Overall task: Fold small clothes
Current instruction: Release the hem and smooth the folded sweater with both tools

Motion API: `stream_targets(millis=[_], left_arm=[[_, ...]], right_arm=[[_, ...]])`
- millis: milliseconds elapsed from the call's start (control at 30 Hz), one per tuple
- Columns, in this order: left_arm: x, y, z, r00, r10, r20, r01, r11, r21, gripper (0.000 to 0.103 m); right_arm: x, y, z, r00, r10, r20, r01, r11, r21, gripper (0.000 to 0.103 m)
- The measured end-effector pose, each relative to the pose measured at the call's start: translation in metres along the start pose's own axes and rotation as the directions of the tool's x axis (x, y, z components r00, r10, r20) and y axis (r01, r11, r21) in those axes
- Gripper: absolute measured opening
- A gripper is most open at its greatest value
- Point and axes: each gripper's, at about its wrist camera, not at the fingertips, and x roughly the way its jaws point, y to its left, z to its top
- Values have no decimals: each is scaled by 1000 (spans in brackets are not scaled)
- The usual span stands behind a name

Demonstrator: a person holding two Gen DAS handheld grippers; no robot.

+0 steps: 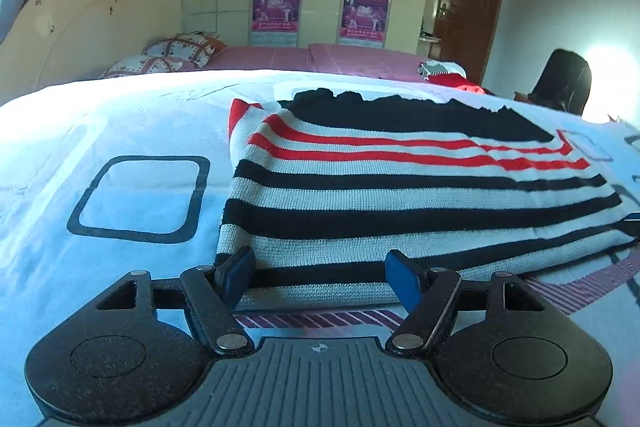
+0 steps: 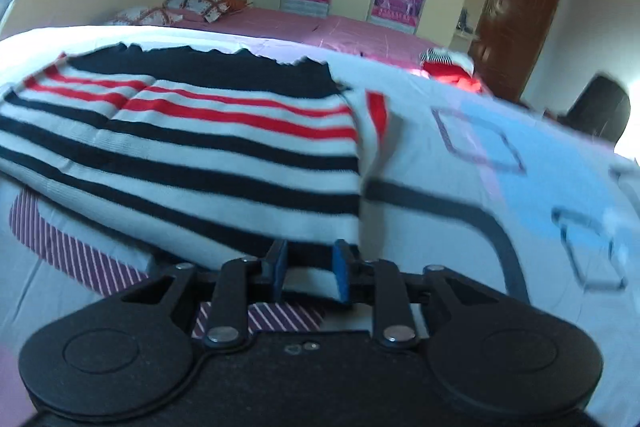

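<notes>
1. We see, far left in the left wrist view, a black rounded-square print (image 1: 140, 199) on the white sheet (image 1: 100, 131), bare cloth around it
2. Next along, the striped sweater (image 1: 400, 187) lies flat on the sheet, black band at the far edge, red stripes, then black and white stripes toward us
3. We have the left gripper (image 1: 320, 277) spread wide over the sweater's near hem, blue pads either side, not pressing the knit
4. Right wrist view: the sweater (image 2: 180, 147) fills the left and middle, its right edge partly folded under, and a purple striped patch (image 2: 80, 259) shows beneath its near-left side
5. The right gripper (image 2: 308, 273) is narrow, its jaws pinching the sweater's near hem at the right corner
6. Far right, a red garment (image 2: 452, 73) sits well apart near the bed's far edge; picture blurred here
</notes>
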Motion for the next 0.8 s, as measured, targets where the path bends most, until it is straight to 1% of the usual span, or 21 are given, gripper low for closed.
stream_targets(millis=[33,100,167,233,267,300,333,367,400,433,467,500,600,667,800], left_arm=[[3,-2,0,1000,7,-2,-7,1000,10,72],[6,-6,3,1000,26,-10,-26,999,33,72],[3,-11,12,999,38,-17,-37,999,39,72],[-7,-10,16,998,55,22,-56,997,43,73],[-9,-6,17,998,59,32,-60,998,31,73],[-8,0,17,998,57,21,-57,998,9,73],[-2,6,16,998,63,-10,-64,998,-12,73],[6,10,15,995,80,-55,-81,996,-20,73],[13,15,11,994,67,-86,-70,997,-33,79],[14,20,9,995,61,-75,-66,996,-63,85],[16,24,8,995,55,-77,-62,995,-82,85],[17,24,8,995,58,-79,-64,995,-76,86],[18,21,10,993,78,-89,-83,995,-61,86],[19,22,9,993,76,-89,-82,994,-73,86],[18,19,10,991,93,-94,-100,993,-70,86]], right_arm=[[0,-1,-2,1000,7,1,-7,1000,1,22],[2,6,-2,1000,-14,-1,14,999,-43,24],[2,11,4,999,-30,-12,30,998,-48,24],[-9,11,9,999,-29,35,31,999,-43,27],[-14,10,10,998,-32,59,34,999,-39,27],[-16,8,10,997,-30,69,32,999,-27,28],[-13,4,8,998,-20,58,20,1000,-5,28],[-3,1,5,1000,-16,14,16,1000,13,29],[7,-3,1,999,-23,-25,24,999,21,33],[9,-5,-1,1000,-22,-8,22,999,38,35],[10,-8,1,1000,-12,-16,13,998,65,35],[11,-10,3,1000,-5,-26,7,996,85,35],[10,-9,8,1000,-6,-29,8,997,82,34],[10,-8,9,1000,-7,-29,9,998,68,33],[8,-10,6,1000,3,-29,0,996,90,35]])
